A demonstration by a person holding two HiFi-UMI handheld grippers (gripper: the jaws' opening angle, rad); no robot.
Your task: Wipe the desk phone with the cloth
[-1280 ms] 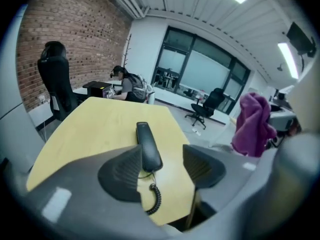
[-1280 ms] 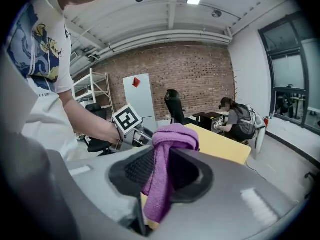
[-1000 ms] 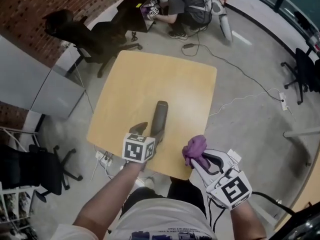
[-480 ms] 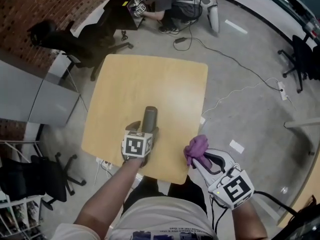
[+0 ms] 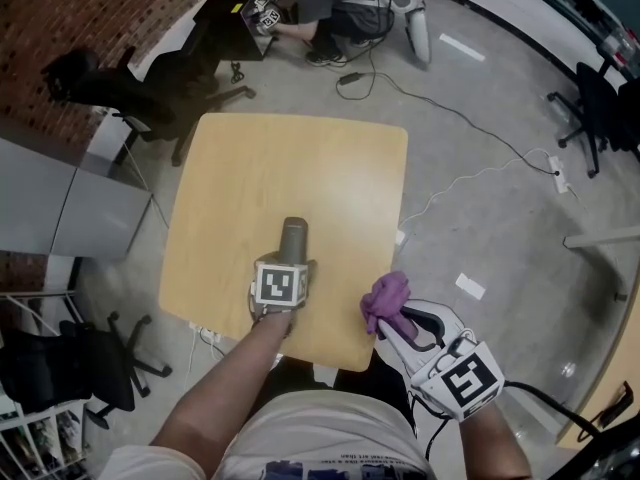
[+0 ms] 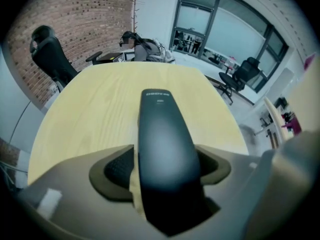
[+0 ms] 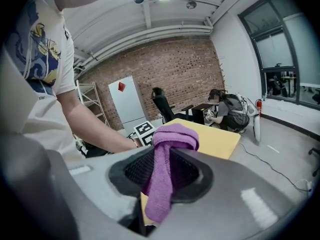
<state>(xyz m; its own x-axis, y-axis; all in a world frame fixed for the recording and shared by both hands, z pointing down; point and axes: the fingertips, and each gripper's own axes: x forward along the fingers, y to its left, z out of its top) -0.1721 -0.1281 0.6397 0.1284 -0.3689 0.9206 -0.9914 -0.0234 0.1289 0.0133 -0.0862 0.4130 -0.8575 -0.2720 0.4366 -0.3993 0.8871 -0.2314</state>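
On the tan wooden table [image 5: 250, 168], jaws of the left gripper [image 6: 165, 171], just opening, free the dark plastic handset [image 6: 162, 119] while the right gripper [image 7: 165, 176] clamps the purple cloth [image 7: 172, 136] ready for wiping.

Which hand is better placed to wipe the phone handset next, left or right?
Right. The right gripper is shut on the purple cloth, near the table edge. The left gripper has just been opening its jaws around the handset, which seems to lie on the table; it has no cloth.

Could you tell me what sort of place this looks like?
Probably an office or lab workspace: black office chairs, a brick wall, large windows and a bare concrete floor.
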